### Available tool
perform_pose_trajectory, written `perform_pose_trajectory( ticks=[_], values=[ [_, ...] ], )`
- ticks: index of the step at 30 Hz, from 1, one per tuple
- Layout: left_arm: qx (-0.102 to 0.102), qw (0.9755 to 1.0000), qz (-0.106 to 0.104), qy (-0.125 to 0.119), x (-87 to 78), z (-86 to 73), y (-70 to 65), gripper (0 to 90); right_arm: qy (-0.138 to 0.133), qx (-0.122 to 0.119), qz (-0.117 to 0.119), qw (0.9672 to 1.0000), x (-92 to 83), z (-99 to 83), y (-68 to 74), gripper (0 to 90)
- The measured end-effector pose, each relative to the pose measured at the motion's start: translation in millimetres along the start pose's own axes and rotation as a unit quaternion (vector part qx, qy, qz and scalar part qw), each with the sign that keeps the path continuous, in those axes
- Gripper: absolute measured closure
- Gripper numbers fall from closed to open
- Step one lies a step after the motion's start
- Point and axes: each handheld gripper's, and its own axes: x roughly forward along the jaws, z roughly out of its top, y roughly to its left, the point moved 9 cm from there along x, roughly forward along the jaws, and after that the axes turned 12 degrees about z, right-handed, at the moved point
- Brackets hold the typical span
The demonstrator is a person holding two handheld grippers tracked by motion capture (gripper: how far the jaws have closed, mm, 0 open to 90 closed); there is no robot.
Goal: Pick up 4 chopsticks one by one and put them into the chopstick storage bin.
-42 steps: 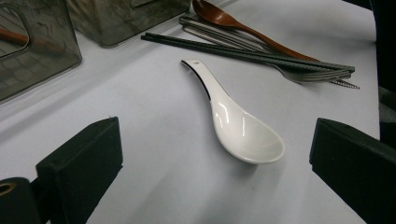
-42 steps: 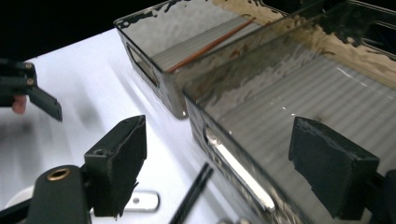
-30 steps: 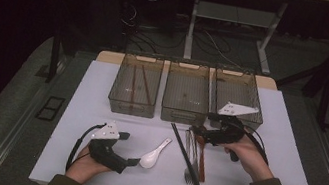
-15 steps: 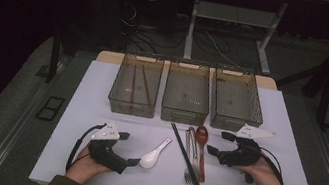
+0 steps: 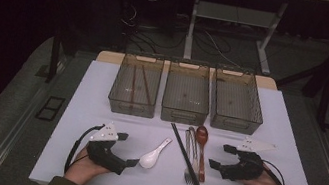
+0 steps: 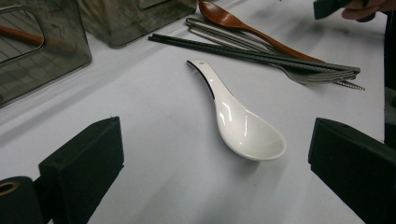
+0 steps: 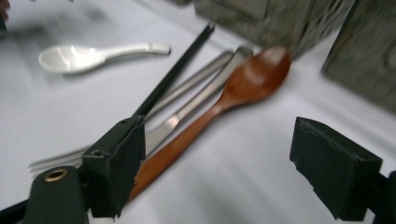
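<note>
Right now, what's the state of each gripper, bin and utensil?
Left gripper: open, empty, aimed at white spoon.
Right gripper: open, empty.
White spoon: flat on table, bowl up.
Wooden spoon: flat on table.
Fork: flat on table.
Black chopsticks: on table.
Left bin: holds brown chopsticks.

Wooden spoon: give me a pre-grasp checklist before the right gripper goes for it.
1. Right gripper open: ok, fingers spread wide.
2. Wooden spoon lies between the fingers: not ok, handle runs by the left finger.
3. Spoon free of neighbours: not ok, fork lies against it.
4. Bins within reach: cannot tell.
5. Left gripper out of the way: ok, open by the white spoon.
</note>
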Motion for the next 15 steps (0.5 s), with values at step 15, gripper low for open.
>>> perform_pose_trajectory(
  ticks=[15],
  values=[
    [0.0, 1.0, 0.001, 0.0, 0.0, -0.8, -0.7, 2.6, 0.033, -0.015, 0.071, 0.9968, 8.3, -5.6, 40.2, 39.3]
  ],
)
